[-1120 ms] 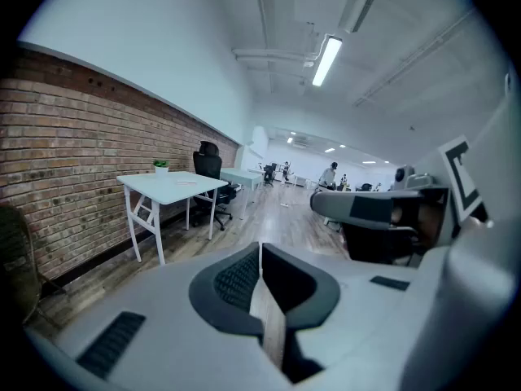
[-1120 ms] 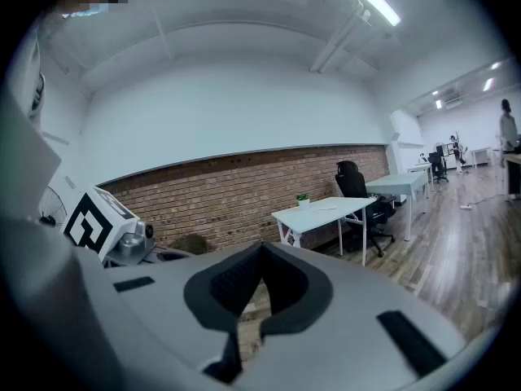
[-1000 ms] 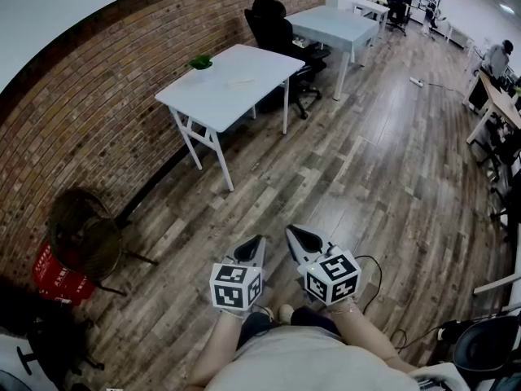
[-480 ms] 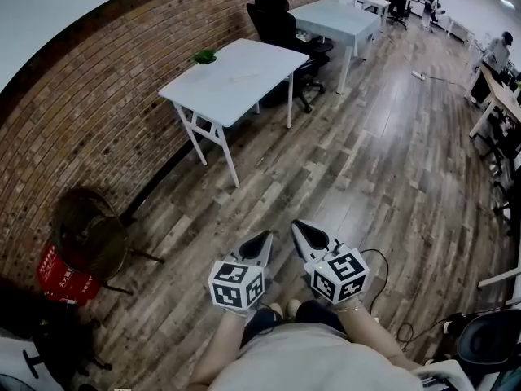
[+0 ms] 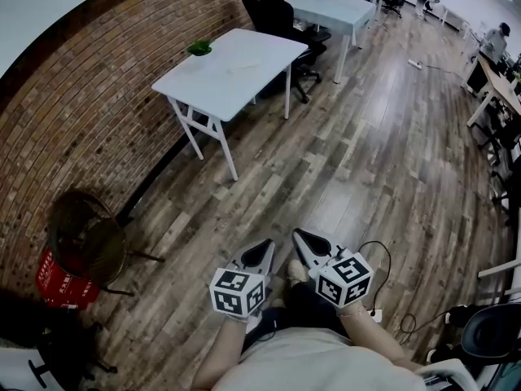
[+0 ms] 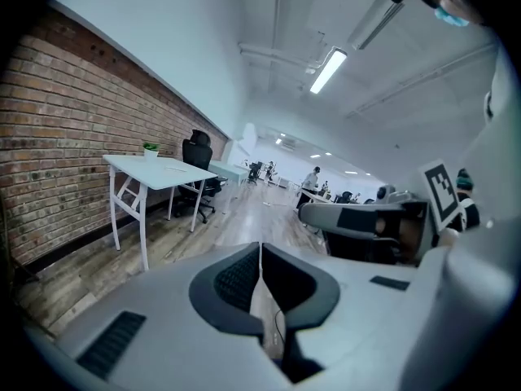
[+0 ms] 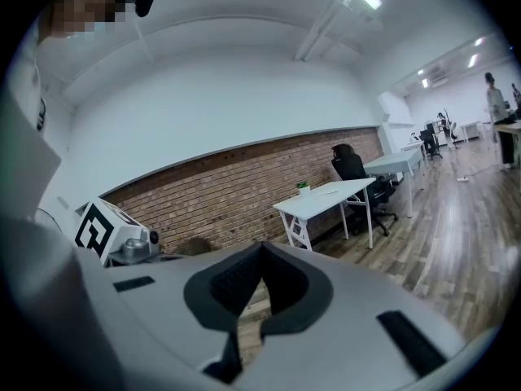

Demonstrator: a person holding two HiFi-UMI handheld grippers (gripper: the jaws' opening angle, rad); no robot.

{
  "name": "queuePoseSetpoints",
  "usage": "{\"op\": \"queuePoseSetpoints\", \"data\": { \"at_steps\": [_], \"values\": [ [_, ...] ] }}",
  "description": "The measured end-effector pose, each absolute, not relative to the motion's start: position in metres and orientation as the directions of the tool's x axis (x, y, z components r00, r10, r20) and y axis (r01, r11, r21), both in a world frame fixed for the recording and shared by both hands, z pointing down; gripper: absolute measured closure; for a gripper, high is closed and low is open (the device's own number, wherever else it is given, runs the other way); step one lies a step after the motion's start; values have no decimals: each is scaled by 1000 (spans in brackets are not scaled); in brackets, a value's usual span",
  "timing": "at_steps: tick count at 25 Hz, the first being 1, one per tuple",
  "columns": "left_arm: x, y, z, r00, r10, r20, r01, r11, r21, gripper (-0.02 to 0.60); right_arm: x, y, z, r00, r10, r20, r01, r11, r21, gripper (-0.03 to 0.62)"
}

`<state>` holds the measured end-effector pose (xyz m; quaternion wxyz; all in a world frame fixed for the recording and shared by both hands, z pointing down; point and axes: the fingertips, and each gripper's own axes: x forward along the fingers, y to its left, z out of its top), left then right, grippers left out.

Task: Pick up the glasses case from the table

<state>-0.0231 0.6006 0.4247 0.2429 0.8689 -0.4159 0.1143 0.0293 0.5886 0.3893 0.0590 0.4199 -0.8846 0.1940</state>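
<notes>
Approach step: both grippers empty, the table far off.

The left gripper point(image 5: 260, 249) and right gripper point(image 5: 299, 239) hang low over the wood floor point(image 5: 366, 161), jaws clenched together on nothing. The glasses case point(image 5: 242, 68) is probably the pale flat thing on the white table point(image 5: 213, 88), far left by the brick wall point(image 5: 81, 120). Next: walk over, then open a gripper.
</notes>
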Motion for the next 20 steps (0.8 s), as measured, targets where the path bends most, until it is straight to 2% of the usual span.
{"op": "queuePoseSetpoints", "data": {
  "at_steps": [10, 20],
  "values": [
    [-25, 475, 421, 613, -699, 369, -790, -523, 320, 569, 36, 456, 391, -665, -707, 240, -744, 601, -291, 595],
    [18, 298, 398, 603, -721, 341, -797, -535, 280, 569, 70, 288, 368, -716, -667, 208, -696, 659, -285, 595]
  ]
}}
